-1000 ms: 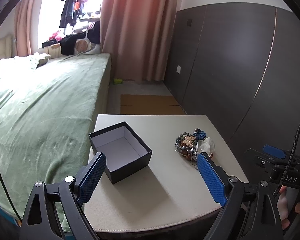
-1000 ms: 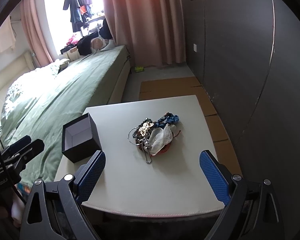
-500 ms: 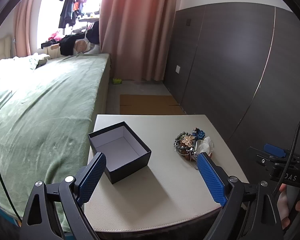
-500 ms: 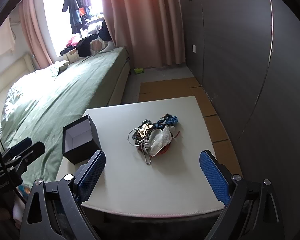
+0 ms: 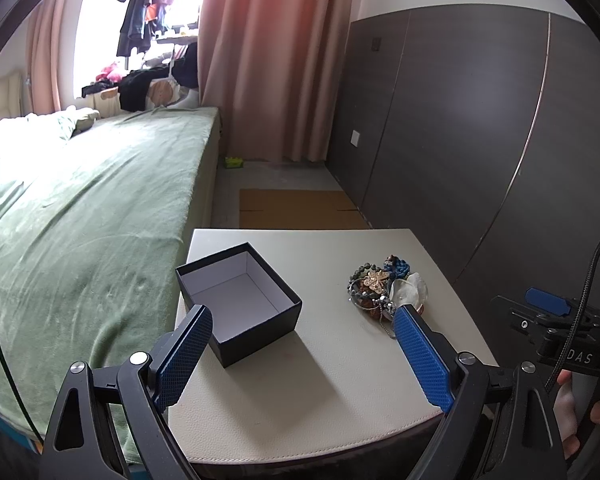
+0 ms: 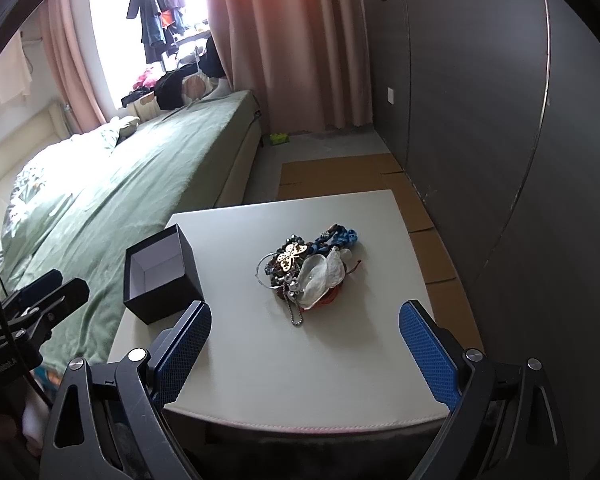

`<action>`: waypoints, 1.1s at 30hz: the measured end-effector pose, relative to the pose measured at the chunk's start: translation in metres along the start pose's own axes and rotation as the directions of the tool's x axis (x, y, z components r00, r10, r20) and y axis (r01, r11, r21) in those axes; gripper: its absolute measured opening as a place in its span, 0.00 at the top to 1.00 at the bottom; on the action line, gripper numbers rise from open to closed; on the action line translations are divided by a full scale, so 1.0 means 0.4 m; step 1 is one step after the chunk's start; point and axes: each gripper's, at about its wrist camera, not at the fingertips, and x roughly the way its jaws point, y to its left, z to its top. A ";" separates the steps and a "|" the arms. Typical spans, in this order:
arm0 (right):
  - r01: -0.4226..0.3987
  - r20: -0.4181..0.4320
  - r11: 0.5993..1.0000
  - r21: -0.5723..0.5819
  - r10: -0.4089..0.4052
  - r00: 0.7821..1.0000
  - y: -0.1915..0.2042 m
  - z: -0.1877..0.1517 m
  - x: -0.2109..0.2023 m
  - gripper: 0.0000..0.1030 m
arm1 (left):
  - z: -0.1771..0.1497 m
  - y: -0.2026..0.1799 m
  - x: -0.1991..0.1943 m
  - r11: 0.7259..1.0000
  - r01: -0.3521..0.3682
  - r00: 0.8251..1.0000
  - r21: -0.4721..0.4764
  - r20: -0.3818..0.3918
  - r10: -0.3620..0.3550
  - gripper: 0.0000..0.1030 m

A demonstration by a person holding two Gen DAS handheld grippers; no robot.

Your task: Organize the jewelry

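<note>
A pile of jewelry (image 5: 384, 290) lies on the right half of a small white table (image 5: 332, 364); it holds a gold butterfly piece, blue and dark beads, a chain and a clear pouch. It also shows in the right wrist view (image 6: 306, 270). An open black box (image 5: 238, 298) with a white inside stands on the table's left part; the right wrist view shows it too (image 6: 160, 276). My left gripper (image 5: 302, 354) is open and empty above the table's near edge. My right gripper (image 6: 304, 354) is open and empty, short of the pile.
A bed with a green cover (image 5: 80, 216) runs along the table's left side. A dark panelled wall (image 5: 480, 128) stands close on the right. Flat cardboard (image 5: 296, 208) lies on the floor beyond the table. Pink curtains (image 5: 276, 56) hang at the back.
The right wrist view has drifted slightly nearer the table, so the pile sits a touch higher in it. The left gripper has barely moved. Both grippers stay open.
</note>
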 end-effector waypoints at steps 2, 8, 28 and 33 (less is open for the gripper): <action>-0.003 0.000 1.000 0.002 0.003 1.000 0.000 0.000 0.000 0.07 | 0.000 0.000 0.000 1.000 -0.001 1.000 0.000 0.000 0.001 0.10; 0.000 0.000 1.000 0.000 0.000 1.000 0.001 0.000 0.000 0.07 | -0.001 0.001 0.000 1.000 0.000 1.000 0.000 0.000 0.000 0.10; -0.012 -0.007 0.993 0.120 0.013 1.000 -0.080 0.027 0.024 0.08 | 0.008 -0.049 0.085 0.998 0.060 0.998 0.014 -0.031 -0.060 0.10; -0.005 -0.039 0.976 0.217 0.014 0.999 -0.140 0.032 0.051 0.14 | 0.010 -0.085 0.125 0.996 0.084 0.995 0.039 -0.051 -0.082 0.14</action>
